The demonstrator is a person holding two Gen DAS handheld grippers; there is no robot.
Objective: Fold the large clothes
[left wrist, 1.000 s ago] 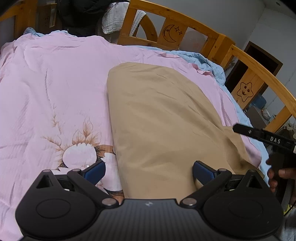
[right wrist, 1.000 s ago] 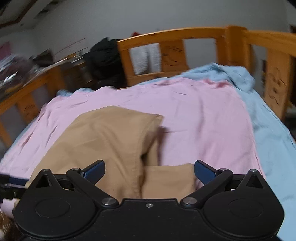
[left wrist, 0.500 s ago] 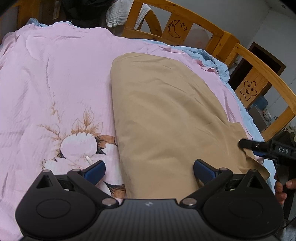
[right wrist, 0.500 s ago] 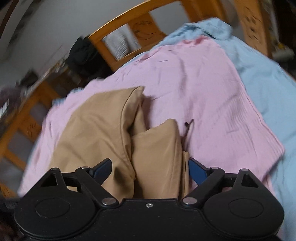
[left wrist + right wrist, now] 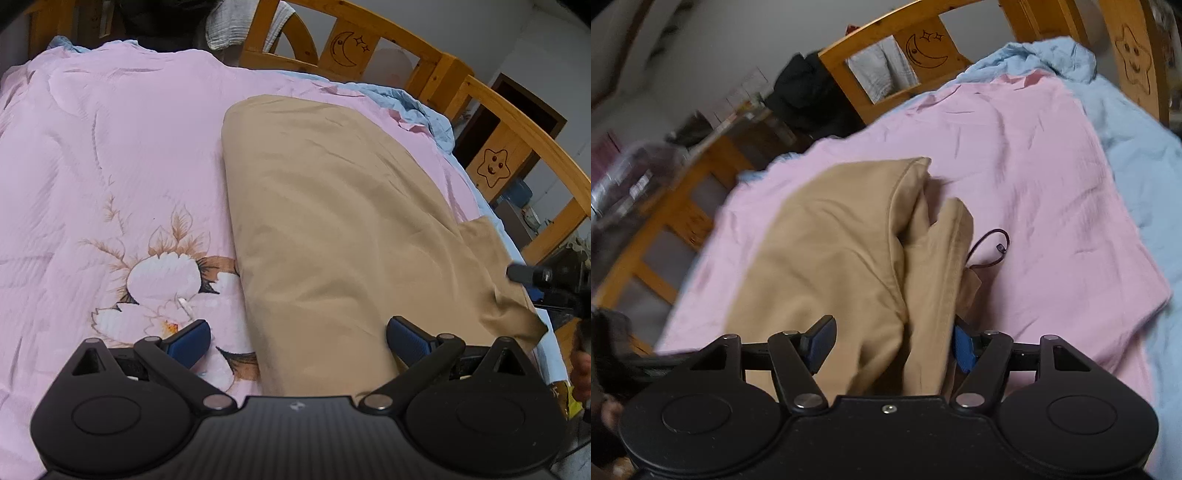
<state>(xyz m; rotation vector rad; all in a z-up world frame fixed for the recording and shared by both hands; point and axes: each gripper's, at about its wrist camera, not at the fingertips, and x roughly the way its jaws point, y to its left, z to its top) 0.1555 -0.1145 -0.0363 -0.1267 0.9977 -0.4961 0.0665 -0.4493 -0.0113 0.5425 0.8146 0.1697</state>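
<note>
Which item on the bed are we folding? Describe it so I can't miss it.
On the wooden-railed bed, look at the pink floral quilt. Lying on it is the large tan cotton garment: the only plain beige piece, with folded layers and a dark cord beside it.

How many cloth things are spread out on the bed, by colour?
Tan: 1, the tan garment
Pink: 1, the pink quilt
Light blue: 1, the blue sheet
Total: 3
</note>
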